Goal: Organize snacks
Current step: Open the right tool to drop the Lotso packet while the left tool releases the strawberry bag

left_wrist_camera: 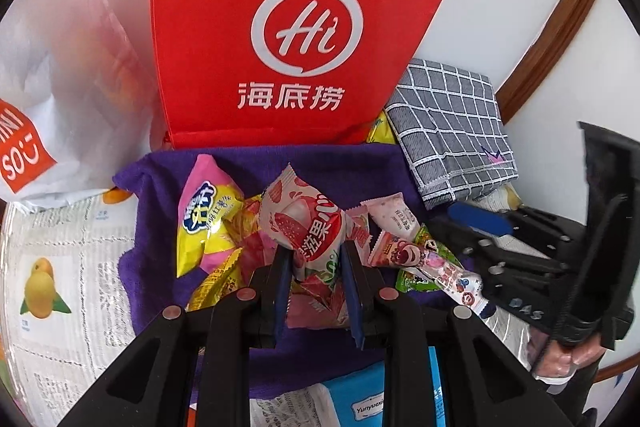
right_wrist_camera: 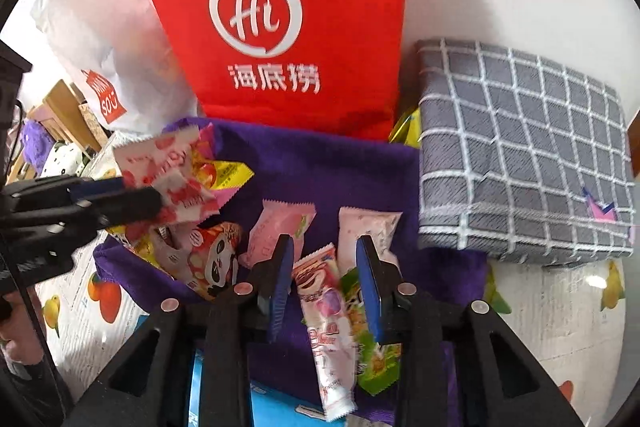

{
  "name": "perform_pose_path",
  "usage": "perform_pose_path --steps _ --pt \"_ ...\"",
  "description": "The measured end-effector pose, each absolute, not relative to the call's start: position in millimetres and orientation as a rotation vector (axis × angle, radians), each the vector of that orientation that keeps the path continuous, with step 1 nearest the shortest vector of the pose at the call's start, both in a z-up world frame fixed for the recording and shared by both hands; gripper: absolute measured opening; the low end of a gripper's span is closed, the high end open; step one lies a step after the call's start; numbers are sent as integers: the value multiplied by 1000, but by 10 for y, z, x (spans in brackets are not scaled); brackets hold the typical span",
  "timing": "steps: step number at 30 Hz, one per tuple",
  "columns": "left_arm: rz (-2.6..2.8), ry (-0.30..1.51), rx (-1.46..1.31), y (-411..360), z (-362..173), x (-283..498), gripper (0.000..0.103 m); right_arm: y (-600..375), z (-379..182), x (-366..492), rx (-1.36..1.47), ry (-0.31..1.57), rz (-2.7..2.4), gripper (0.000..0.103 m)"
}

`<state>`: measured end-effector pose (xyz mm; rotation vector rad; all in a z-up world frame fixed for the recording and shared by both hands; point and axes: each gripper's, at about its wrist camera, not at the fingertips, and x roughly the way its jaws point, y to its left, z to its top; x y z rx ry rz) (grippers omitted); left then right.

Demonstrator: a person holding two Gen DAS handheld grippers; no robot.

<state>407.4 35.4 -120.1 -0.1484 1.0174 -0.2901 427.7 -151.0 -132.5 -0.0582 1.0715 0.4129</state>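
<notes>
Spreading across the purple towel [right_wrist_camera: 340, 167] below the red fabric bag [right_wrist_camera: 288, 27], snacks lie piled. My left gripper [left_wrist_camera: 316, 263] is clamped on a pink-and-white strawberry packet [left_wrist_camera: 308, 223]; my right gripper [right_wrist_camera: 326, 279] stands apart, straddling a long pink wafer stick packet [right_wrist_camera: 328, 323].

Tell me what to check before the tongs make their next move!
1. Left tongs gripping the strawberry pack: ok, shut on it.
2. Right tongs open: ok, the pads stand clear of the stick pack between them.
3. Stick pack resting on the purple cloth: ok.
4. Red bag standing upright behind the cloth: ok.
5. Red bag's mouth open for snacks: cannot tell, its top is out of view.
6. Both tongs clear of each other: ok.
</notes>
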Motion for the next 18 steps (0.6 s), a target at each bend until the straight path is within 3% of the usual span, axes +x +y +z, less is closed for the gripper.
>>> perform_pose_path --steps 18 --pt "-327 1057 -194 328 -1275 4131 29 -1554 -812 4067 -33 941 443 33"
